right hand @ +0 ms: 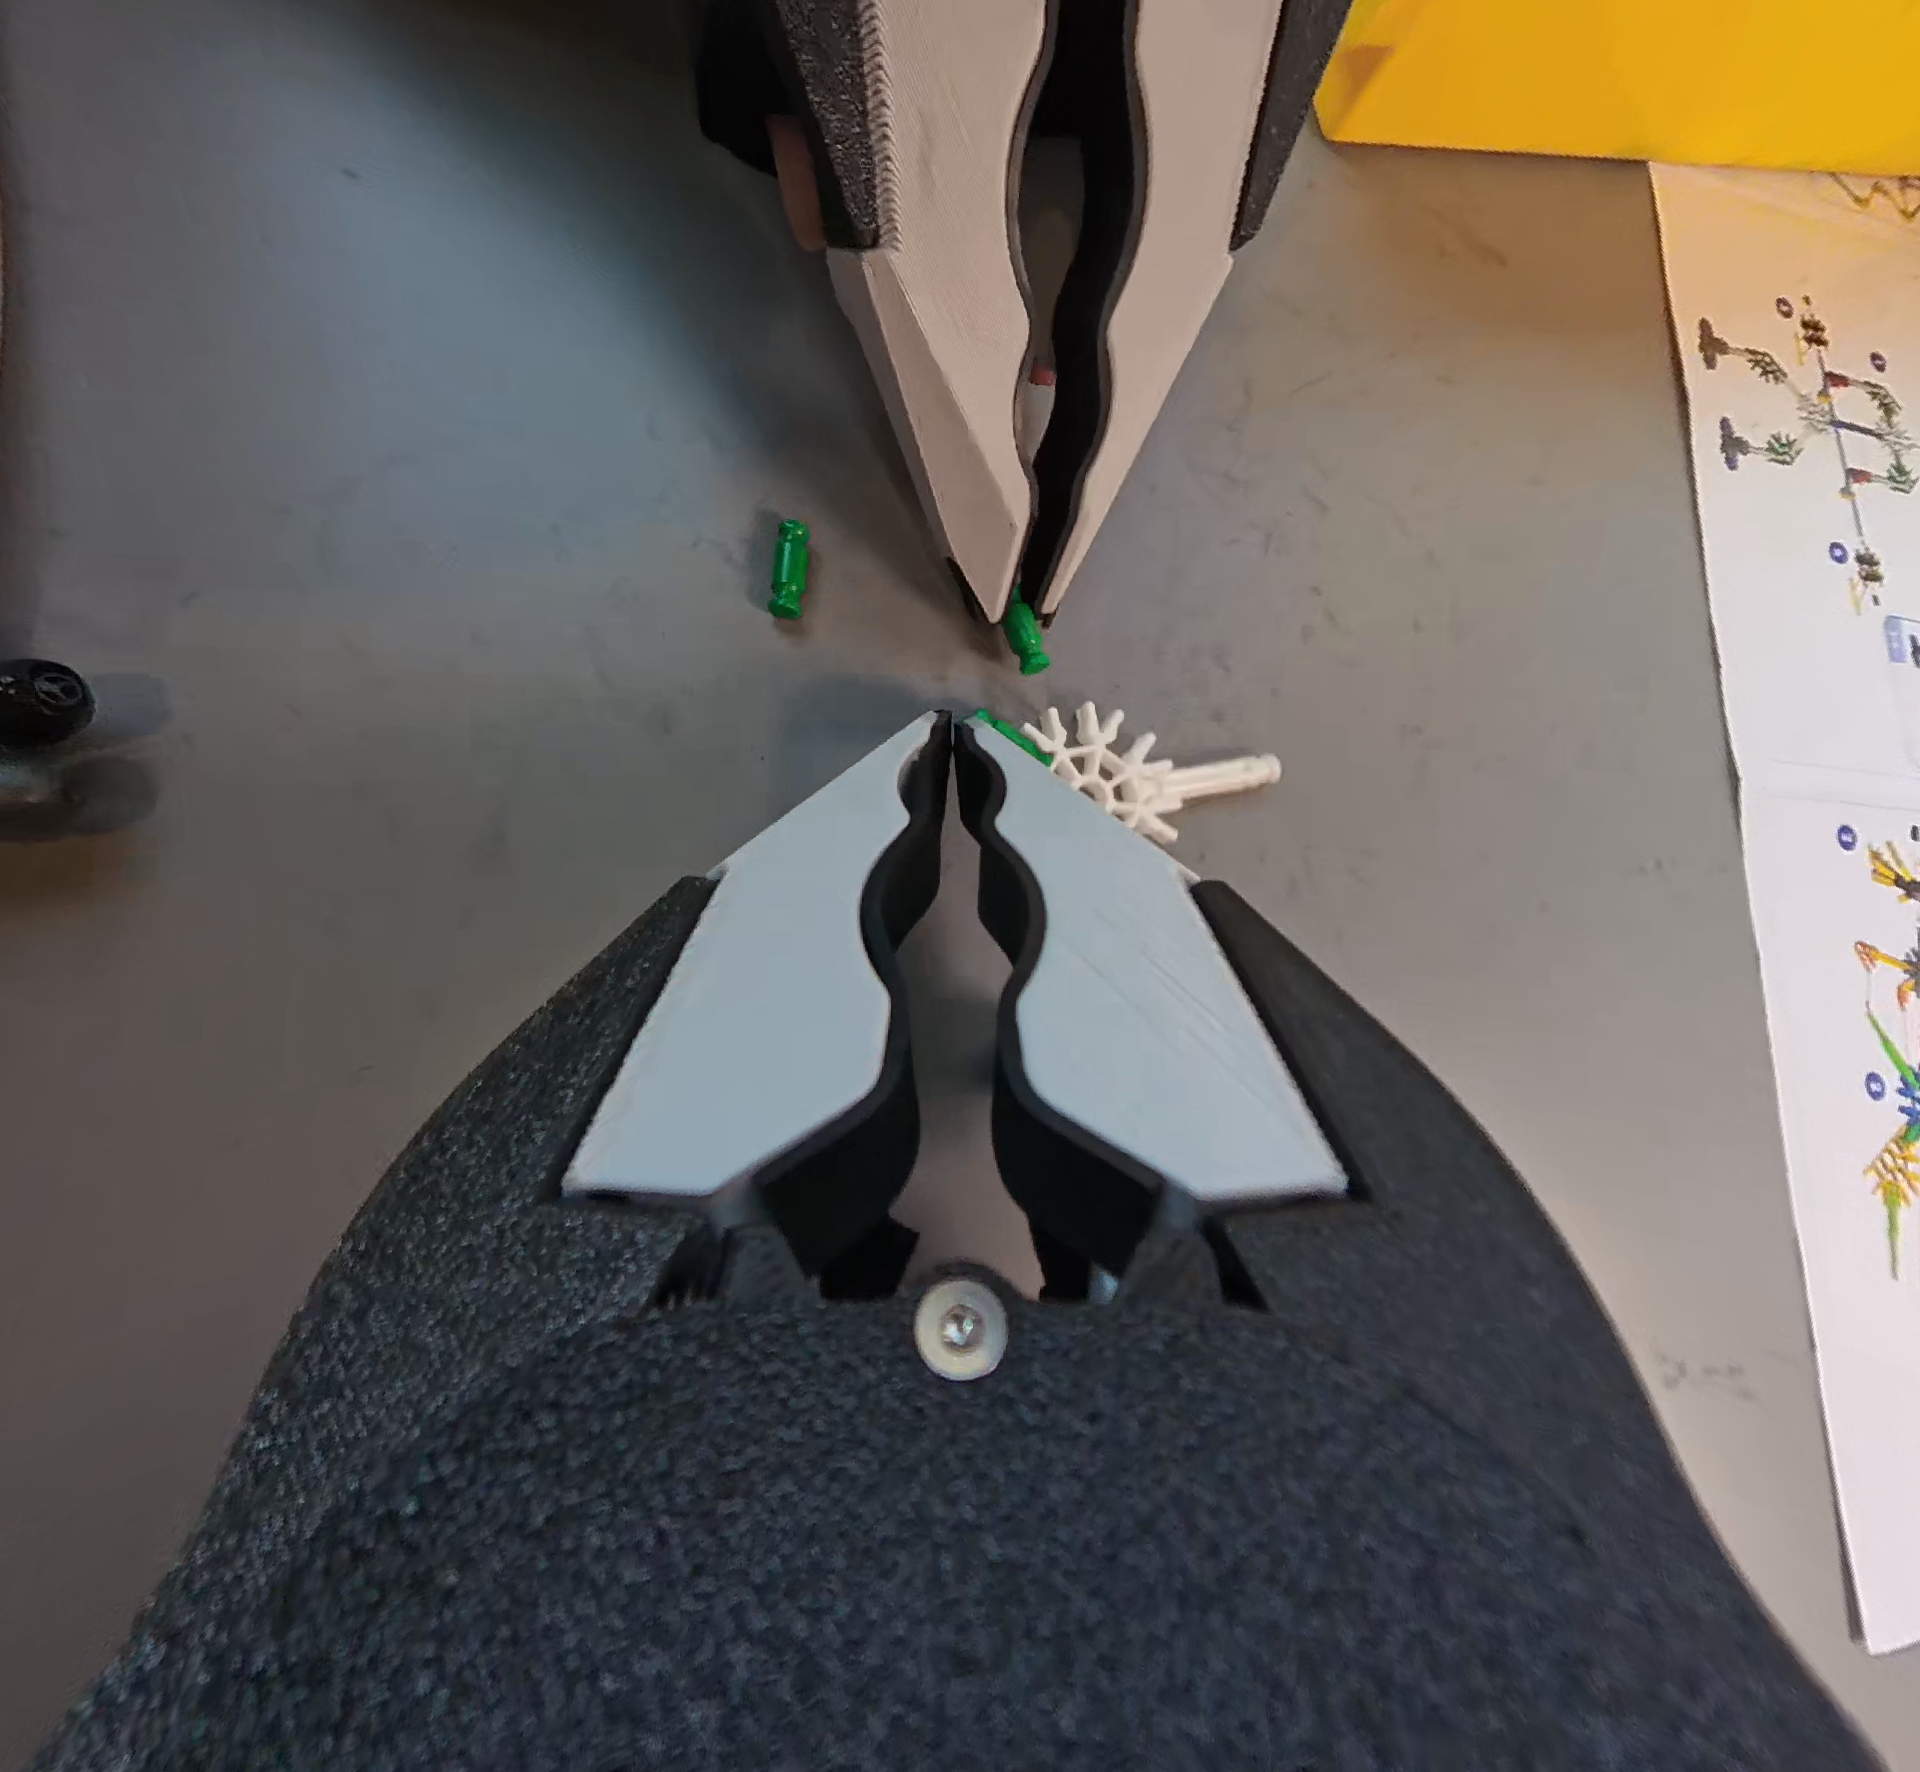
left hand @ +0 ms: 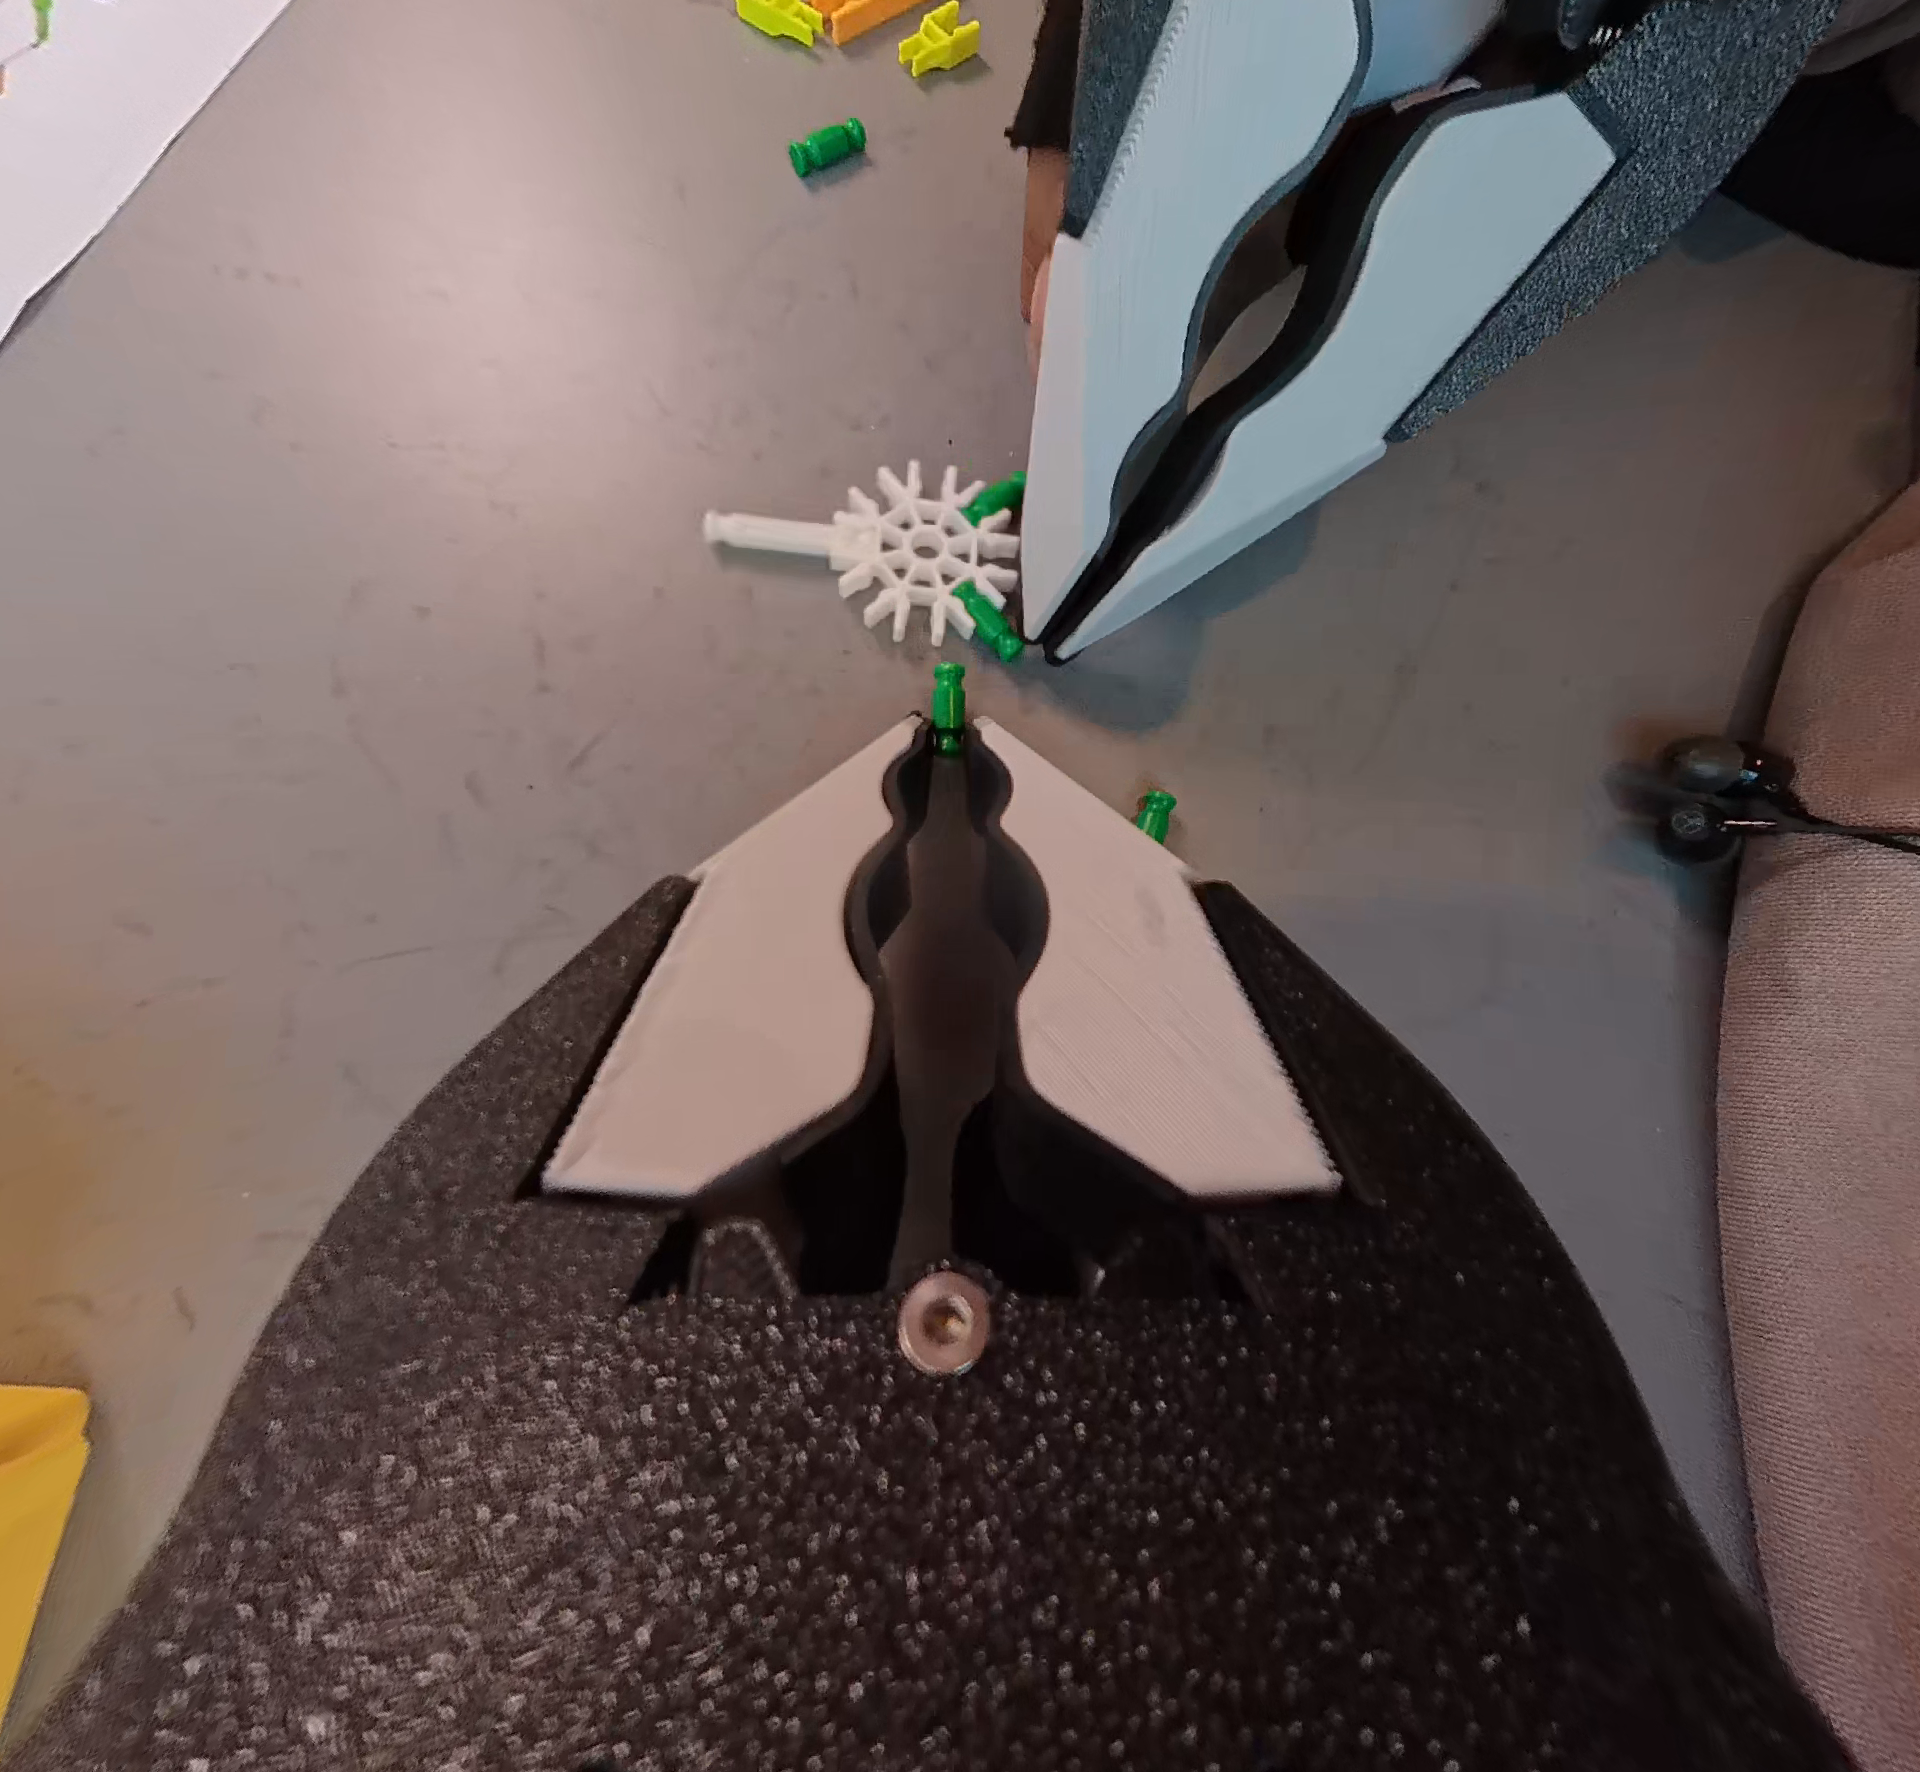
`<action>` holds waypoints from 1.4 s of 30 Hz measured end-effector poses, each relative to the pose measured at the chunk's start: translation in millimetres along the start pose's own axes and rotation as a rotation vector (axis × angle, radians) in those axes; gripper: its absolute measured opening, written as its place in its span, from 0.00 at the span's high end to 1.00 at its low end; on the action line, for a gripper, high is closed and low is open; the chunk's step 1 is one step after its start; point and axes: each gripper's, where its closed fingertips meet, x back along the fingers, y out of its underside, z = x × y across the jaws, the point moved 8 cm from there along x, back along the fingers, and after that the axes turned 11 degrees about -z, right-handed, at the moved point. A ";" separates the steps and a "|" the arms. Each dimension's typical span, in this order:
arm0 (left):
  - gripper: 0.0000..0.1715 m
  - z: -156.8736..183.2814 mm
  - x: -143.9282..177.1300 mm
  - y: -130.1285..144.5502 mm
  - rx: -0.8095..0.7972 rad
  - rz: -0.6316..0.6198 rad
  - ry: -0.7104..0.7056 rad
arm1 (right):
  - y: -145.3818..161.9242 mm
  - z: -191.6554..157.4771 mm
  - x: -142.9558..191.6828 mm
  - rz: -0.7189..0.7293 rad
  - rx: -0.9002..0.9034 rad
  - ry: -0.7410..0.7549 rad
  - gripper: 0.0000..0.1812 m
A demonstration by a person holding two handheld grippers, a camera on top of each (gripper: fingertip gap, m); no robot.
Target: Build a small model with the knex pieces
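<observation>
Green plastic shows in the left claw [left hand: 945, 730] — its tips clamped on a short green rod [left hand: 948, 696] aimed at the white snowflake connector [left hand: 928, 562] mid-bench. Right claw [right hand: 954, 723] — tips together, apparently empty — presses beside that connector, seemingly steadying it.

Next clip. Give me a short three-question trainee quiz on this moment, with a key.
1. True or false: the left gripper is shut on a green rod.
2. The right gripper has its tips beside: A) the white connector; B) the yellow box; C) the orange connector.
3. Fill in: the long rod plugged into the white connector is ____ in colour.
Key: 1 true; 2 A; 3 white.
</observation>
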 end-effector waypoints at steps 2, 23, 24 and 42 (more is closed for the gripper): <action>0.97 -0.8 1.2 -0.1 0.002 0.007 -0.003 | 0.9 2.1 2.1 0.002 0.001 0.004 1.00; 0.97 -4.9 -3.5 -7.3 -0.033 0.057 -0.049 | 19.2 25.2 8.8 -0.026 -0.117 -0.069 0.86; 0.97 -4.4 -3.2 -8.2 -0.038 0.061 -0.045 | 18.8 24.8 8.7 -0.026 -0.114 -0.069 0.86; 0.97 -1.3 -8.1 -7.2 -0.090 0.024 -0.050 | 12.4 25.6 14.9 0.047 -0.136 -0.069 0.92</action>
